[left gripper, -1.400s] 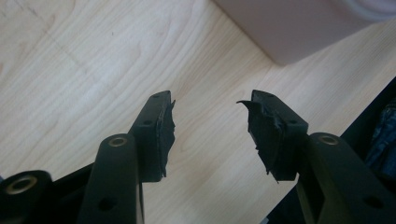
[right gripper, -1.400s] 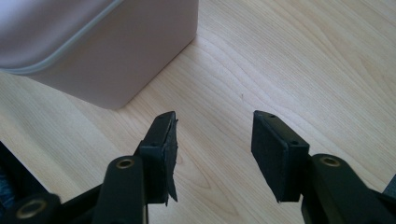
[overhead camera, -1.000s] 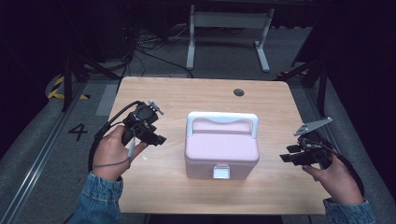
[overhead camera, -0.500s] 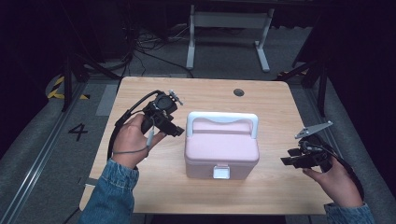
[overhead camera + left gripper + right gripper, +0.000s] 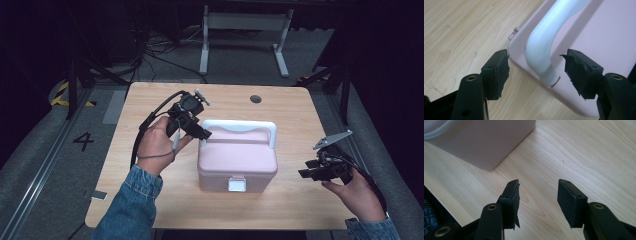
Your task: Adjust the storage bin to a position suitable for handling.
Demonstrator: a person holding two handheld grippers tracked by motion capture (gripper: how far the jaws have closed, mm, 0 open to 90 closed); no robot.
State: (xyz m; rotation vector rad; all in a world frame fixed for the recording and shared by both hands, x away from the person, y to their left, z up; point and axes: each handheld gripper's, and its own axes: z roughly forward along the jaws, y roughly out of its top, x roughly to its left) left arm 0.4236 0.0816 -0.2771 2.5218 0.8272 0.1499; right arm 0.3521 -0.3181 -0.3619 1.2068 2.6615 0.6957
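A pink lidded box [image 5: 239, 159] with a white carry handle [image 5: 240, 127] and a white front latch [image 5: 236, 185] sits mid-table. My left gripper [image 5: 204, 134] is at the box's left rear corner; its jaws have just been opening and stand wide. In the left gripper view the handle's foot [image 5: 541, 57] rises between the two pads [image 5: 500, 70], which do not touch it. My right gripper [image 5: 306, 170] rests low to the right of the box, open, with bare wood between its pads [image 5: 570, 200]. The box's corner [image 5: 486, 147] lies ahead of it.
The wooden table [image 5: 150, 100] has a round cable hole [image 5: 256, 99] near its far edge. A white metal stand [image 5: 245, 30] is on the floor behind. A floor mark "4" [image 5: 83, 141] lies to the left. A cable [image 5: 150, 120] loops from the left gripper.
My left hand has moved right and away from me, from the table's left part to the box's handle end. The right hand has hardly moved.
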